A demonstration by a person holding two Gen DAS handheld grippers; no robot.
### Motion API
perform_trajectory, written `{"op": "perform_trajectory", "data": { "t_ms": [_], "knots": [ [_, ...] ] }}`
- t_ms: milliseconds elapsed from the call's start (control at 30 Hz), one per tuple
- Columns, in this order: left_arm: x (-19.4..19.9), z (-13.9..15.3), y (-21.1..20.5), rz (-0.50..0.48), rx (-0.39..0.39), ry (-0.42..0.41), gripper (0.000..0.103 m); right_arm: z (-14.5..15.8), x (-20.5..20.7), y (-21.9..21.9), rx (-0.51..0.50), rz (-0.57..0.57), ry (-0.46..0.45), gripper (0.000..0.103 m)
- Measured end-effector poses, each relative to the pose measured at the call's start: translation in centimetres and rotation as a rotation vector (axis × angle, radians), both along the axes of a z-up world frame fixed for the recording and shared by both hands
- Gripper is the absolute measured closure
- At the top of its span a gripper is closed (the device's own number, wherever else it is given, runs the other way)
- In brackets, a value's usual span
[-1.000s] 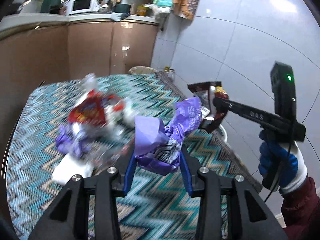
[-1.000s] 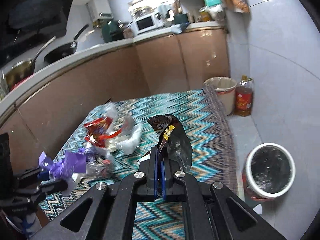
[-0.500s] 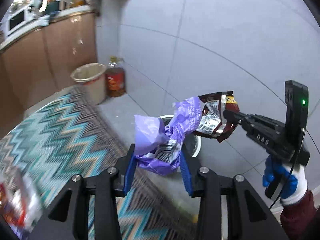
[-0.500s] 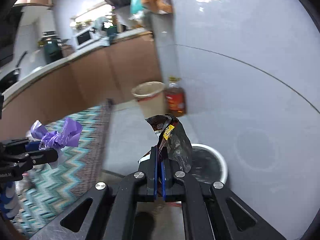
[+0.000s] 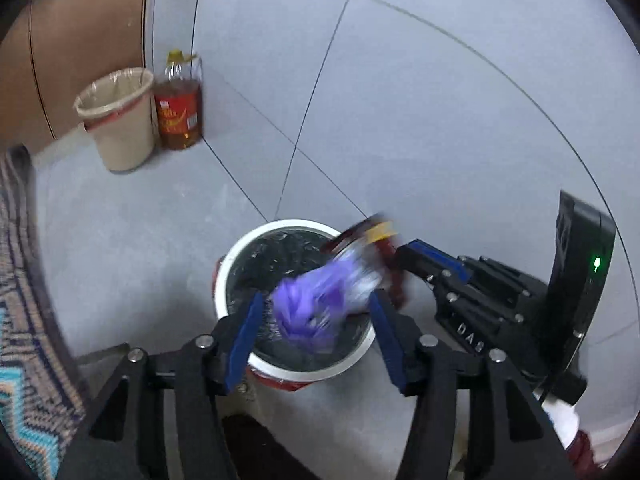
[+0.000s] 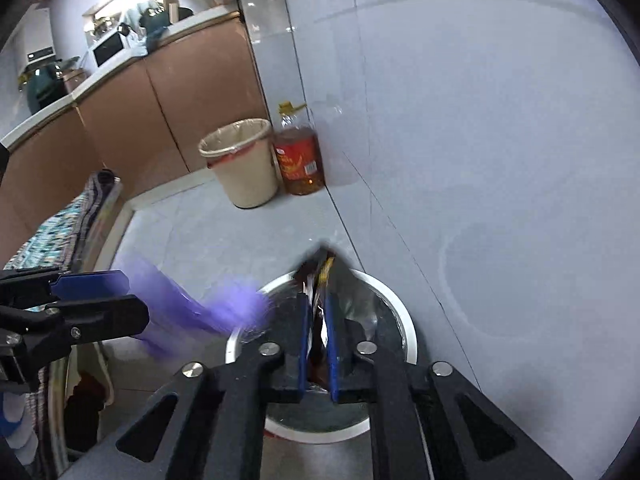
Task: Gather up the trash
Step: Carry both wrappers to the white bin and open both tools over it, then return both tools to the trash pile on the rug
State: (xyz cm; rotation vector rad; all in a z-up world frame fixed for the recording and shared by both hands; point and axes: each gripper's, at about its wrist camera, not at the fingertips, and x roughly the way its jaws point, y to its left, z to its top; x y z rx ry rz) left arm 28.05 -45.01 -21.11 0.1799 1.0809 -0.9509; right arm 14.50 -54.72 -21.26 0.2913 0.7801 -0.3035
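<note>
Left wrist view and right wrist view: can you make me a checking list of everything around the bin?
Surface: grey tiled floor.
Job's things: purple crumpled wrapper, blurred, above white-rimmed round bin with black liner; dark brown snack wrapper over it.
Clutter: beige plastic bucket and amber oil bottle with red label, by the wall.
Grippers: left gripper fingers wide open; right gripper fingers close beside brown wrapper, grip unclear.
Cables: nothing seen.
Surroundings: brown cabinets, teal zigzag rug.
</note>
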Motion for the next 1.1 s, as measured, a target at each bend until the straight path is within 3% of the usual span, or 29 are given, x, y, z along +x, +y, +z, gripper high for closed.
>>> {"op": "perform_trajectory", "data": {
  "t_ms": [67, 167, 300, 400, 467, 733, 967, 1100],
  "knots": [
    [0.5, -0.6, 0.0, 0.010, -0.002, 0.024, 0.046, -0.6, 0.1, -0.7, 0.008, -0.010, 0.004, 0.080],
    [0.6, -0.6, 0.4, 0.018, -0.015, 0.031, 0.046, -0.7, -0.5, -1.2, 0.021, -0.009, -0.003, 0.080],
    [-0.3, 1.4, 2.0, 0.021, -0.049, -0.026, 0.046, 0.4, -1.2, -0.6, 0.026, -0.002, -0.024, 0.080],
    [-2.0, 3.9, 3.5, 0.033, -0.077, -0.086, 0.046, 1.9, -2.0, 0.1, 0.025, 0.006, -0.061, 0.071],
    [-3.2, 5.7, 4.9, 0.049, -0.101, -0.132, 0.046, 3.6, -2.7, 1.4, 0.011, 0.011, -0.093, 0.066],
    [-8.9, 13.1, 12.1, 0.134, -0.222, -0.291, 0.046, 12.1, -8.4, 7.7, -0.070, 0.076, -0.236, 0.064],
    [-13.5, 18.4, 18.2, 0.172, -0.229, -0.411, 0.046, 19.6, -13.1, 14.6, -0.159, 0.171, -0.378, 0.062],
    [-15.9, 20.9, 23.3, 0.214, -0.248, -0.486, 0.046, 21.9, -14.6, 18.4, -0.184, 0.219, -0.433, 0.060]
  ]
}}
